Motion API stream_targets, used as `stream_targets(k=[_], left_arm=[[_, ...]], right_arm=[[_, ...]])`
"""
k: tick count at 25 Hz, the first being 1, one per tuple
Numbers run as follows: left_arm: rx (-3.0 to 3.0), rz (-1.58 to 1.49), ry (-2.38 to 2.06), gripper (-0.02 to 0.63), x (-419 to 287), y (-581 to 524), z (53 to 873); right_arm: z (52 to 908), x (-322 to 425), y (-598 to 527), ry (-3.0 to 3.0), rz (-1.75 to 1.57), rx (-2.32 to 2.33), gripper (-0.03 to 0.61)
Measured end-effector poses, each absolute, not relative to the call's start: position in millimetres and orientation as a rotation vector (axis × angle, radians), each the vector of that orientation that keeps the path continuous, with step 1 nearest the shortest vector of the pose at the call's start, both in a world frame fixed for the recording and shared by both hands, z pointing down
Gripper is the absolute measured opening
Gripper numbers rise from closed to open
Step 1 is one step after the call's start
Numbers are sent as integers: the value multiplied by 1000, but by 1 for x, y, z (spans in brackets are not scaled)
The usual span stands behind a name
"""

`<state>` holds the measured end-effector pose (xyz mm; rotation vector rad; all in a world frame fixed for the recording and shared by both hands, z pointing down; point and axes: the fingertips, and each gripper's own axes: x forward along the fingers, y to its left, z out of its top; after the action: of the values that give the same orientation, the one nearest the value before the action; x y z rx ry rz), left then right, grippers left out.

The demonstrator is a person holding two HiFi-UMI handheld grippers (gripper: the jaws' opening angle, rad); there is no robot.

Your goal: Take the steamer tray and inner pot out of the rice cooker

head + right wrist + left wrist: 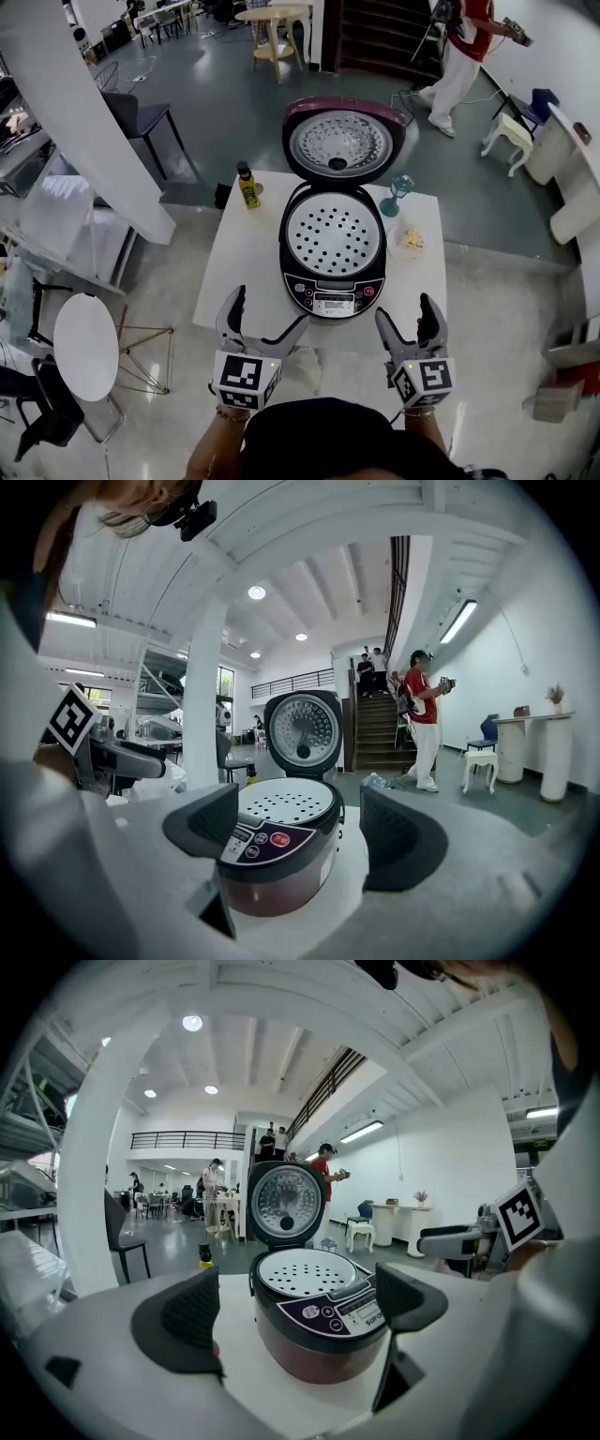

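A dark red rice cooker point(333, 281) stands on the white table point(242, 272) with its lid point(343, 142) swung up at the back. The white perforated steamer tray point(334, 235) lies in its mouth, and the inner pot is hidden beneath it. My left gripper point(270, 309) hovers open at the table's near edge, left of the control panel. My right gripper point(408, 315) is open too, to the panel's right. Neither touches the cooker. In the left gripper view the cooker point(314, 1321) sits ahead between the wide jaws, and likewise the cooker point(281, 850) in the right gripper view.
A yellow oil bottle point(247, 186) stands at the table's back left, with a teal stemmed glass point(400, 192) and a small pale packet point(411, 242) to the cooker's right. A round white side table point(84, 347) is at the left, and a person point(459, 56) stands far back.
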<state>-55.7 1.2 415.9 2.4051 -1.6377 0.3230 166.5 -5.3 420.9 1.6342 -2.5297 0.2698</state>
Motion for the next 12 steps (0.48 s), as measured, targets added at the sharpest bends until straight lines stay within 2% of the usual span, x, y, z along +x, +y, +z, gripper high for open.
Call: stream_targets(k=[12], left_arm=[[2437,457,-1496,502,-46,-83,436]], right_arm=[[435,163,-89,-2457,305,1596,390]])
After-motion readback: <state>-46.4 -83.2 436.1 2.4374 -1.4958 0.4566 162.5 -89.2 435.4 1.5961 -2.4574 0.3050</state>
